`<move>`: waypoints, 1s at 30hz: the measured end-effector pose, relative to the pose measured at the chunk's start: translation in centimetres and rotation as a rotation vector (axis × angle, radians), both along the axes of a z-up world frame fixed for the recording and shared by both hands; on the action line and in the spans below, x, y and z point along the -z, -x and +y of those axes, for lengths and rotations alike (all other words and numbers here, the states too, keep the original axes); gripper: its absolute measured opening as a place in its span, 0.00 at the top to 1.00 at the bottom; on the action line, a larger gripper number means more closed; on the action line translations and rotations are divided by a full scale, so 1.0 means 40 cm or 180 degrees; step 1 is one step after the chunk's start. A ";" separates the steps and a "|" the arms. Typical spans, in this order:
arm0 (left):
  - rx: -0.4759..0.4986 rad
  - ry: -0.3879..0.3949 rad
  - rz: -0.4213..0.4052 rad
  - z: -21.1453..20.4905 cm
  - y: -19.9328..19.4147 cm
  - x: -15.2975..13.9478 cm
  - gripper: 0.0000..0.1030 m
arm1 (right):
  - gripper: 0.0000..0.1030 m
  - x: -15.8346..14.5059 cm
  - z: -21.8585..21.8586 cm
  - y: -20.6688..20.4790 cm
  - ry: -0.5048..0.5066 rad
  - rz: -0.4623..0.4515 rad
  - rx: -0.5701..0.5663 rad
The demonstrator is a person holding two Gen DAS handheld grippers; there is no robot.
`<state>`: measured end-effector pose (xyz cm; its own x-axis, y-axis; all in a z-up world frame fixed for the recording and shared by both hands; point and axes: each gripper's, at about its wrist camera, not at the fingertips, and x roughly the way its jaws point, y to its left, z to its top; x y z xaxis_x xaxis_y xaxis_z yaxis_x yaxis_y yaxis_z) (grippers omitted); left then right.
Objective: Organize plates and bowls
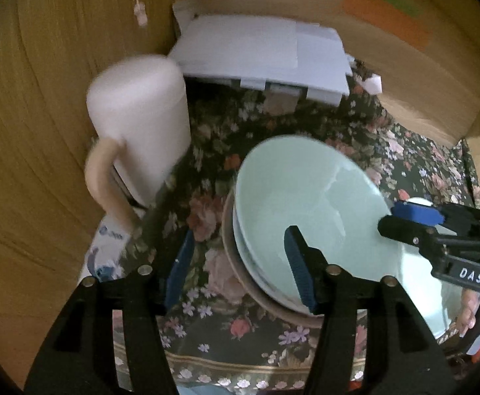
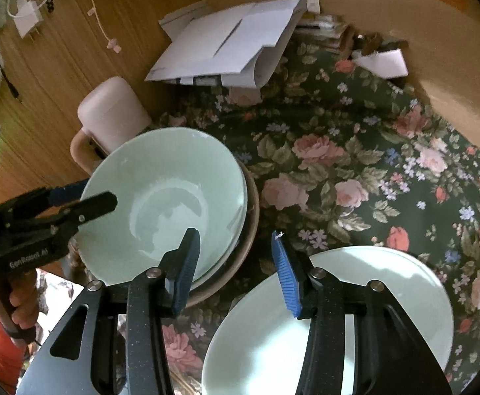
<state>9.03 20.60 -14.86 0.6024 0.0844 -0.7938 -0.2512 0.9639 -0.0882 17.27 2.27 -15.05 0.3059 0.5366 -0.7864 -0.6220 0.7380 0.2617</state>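
Left gripper (image 1: 240,263) sits low over the near-left edge of the bowl stack, fingers (image 1: 300,271) spread wide, one finger over the top bowl's rim and the other out over the flowered cloth (image 1: 207,217). Nothing held. My read: it is placed to steady or take the stack by its rim.

Right gripper (image 2: 236,266) also has its fingers (image 2: 187,263) wide and holds nothing. It straddles the gap between the stack and the plate, so one finger overhangs the bowl edge, the other the plate edge. In the left wrist view its tips reach the far right rim of the top bowl; I cannot tell whether they touch it.

Task things: the green bowl (image 2: 167,197) is nested on top of the stack, near the wooden wall on the left of the worktop. The plate (image 2: 388,299) lies flat on the cloth, just beside the stack, apart from it.

Count:
- green bowls: at least two rims visible, nested
- beige bowl (image 2: 246,243): one, at the bottom, wider, so it makes sense as the base
- plates: one in view
- pink mug (image 2: 114,115): one, behind the stack against the wall; seems stored there, out of the way
- papers (image 2: 226,46): one loose pile in the back corner

Judgement: bowls look gathered already; the plate is not yet sorted
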 end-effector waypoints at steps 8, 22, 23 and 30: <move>0.0095 0.0347 0.0128 -0.005 -0.017 0.062 0.44 | 0.59 0.038 0.049 -0.008 0.0104 0.0111 -0.0132; 0.0034 0.0437 0.0090 -0.022 -0.025 0.086 0.55 | 0.67 0.075 0.077 -0.037 0.0119 0.0210 -0.0042; -0.0002 0.0442 0.0099 -0.026 -0.026 0.086 0.55 | 0.67 0.072 0.074 -0.034 0.0124 0.0196 -0.0034; -0.0044 0.0411 0.0092 -0.032 -0.028 0.075 0.55 | 0.69 0.065 0.061 -0.037 0.0082 0.0178 0.0036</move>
<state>10.13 19.34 -17.88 0.5784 -0.0114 -0.8156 -0.2687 0.9414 -0.2038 18.75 4.71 -17.67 0.2671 0.5127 -0.8160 -0.5985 0.7519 0.2765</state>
